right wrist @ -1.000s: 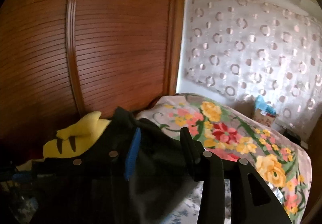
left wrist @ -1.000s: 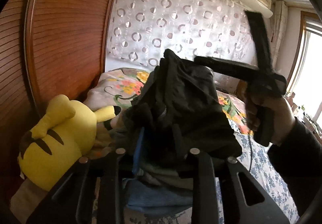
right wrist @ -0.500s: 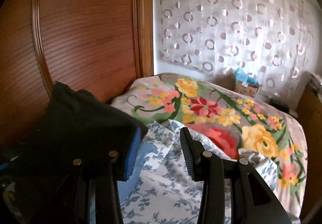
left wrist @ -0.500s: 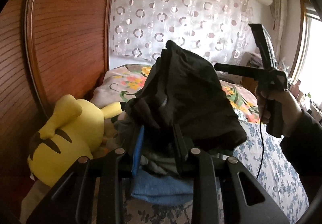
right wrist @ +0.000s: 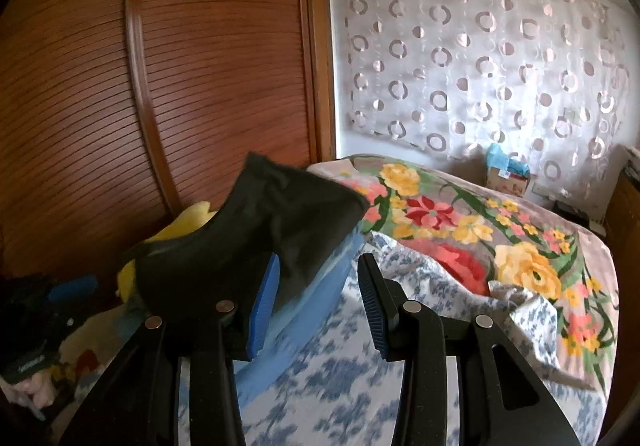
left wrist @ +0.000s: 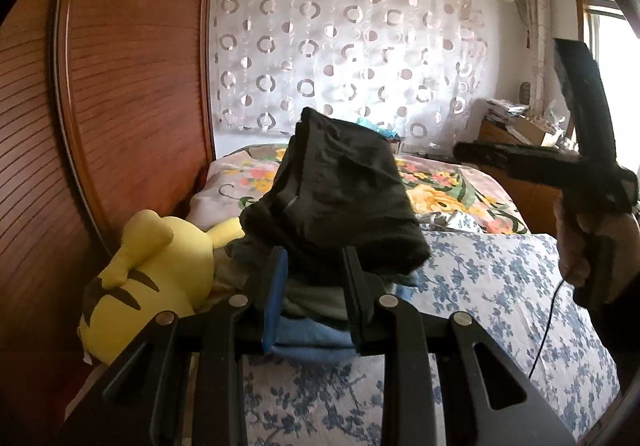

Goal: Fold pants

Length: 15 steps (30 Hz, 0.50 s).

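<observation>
The folded black pants (left wrist: 336, 197) lie on top of a stack of folded clothes (left wrist: 308, 330) on the bed; they also show in the right wrist view (right wrist: 272, 230). My left gripper (left wrist: 314, 274) is open, its fingers on either side of the stack's near edge below the pants, not pinching. My right gripper (right wrist: 316, 278) is open and empty, just right of the pants; it shows in the left wrist view (left wrist: 560, 161) held up in a hand, off to the right.
A yellow plush toy (left wrist: 156, 278) lies left of the stack against the wooden wardrobe door (left wrist: 120, 105). The bed has a blue-flowered sheet (left wrist: 500, 286) and a bright floral blanket (right wrist: 480, 230). A bedside cabinet (left wrist: 516, 133) stands at the far right.
My right gripper let go of the pants and pulled away to the right. My left gripper backed off a little, and the pants now rest on the stack.
</observation>
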Available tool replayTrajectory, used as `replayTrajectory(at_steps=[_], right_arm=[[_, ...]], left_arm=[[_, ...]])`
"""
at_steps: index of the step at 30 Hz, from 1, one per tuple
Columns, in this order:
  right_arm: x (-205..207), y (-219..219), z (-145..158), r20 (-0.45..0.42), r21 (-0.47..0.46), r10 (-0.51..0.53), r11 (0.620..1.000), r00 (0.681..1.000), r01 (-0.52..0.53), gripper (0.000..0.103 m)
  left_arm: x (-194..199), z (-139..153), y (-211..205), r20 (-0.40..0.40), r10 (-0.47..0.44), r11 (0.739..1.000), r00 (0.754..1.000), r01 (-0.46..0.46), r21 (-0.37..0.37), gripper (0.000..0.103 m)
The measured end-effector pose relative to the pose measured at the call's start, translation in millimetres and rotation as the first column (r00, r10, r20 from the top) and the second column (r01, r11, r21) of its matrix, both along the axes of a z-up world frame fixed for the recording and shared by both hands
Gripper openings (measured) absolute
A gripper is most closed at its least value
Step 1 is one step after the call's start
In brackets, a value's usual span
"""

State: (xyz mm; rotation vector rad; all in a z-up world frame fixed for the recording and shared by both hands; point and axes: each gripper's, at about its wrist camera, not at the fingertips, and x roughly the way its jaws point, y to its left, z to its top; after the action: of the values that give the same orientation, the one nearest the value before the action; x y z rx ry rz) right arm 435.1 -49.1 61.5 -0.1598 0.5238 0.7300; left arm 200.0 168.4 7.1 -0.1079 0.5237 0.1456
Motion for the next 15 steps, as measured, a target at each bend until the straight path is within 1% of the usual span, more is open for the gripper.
replayTrajectory(at_steps=[6,12,13,14,15], right_arm=[[-40,-32,-5,-0.014,0.004,-0.028,1.0,1.0,0.028,0.042],[-90,-55,4,0.002,0.014,-0.061,0.998,0.998,0.061,0.042],[-99,-58,5,0.001,0.016,-0.064,0.998,0.998,0.064,0.042],[-107,-63,6,0.004,0.017,-0.071,0.997,0.997,0.071,0.042],[-116,-66,7,0.01,0.02,-0.079,0.997,0.997,0.078,0.042]], left_arm=[[-13,4,-15,-0.004,-0.025,0.999,1.0,0.025,0.021,0.028],[-24,3,-36,-0.018,-0.081,0.996,0.997,0.081,0.023,0.029],[-25,3,-40,-0.02,-0.092,0.995,0.996,0.093,0.025,0.039],[-29,3,-45,-0.013,-0.107,0.994,0.994,0.108,0.023,0.046],[-32,4,-49,-0.005,-0.121,0.992,0.993,0.121,0.023,0.047]])
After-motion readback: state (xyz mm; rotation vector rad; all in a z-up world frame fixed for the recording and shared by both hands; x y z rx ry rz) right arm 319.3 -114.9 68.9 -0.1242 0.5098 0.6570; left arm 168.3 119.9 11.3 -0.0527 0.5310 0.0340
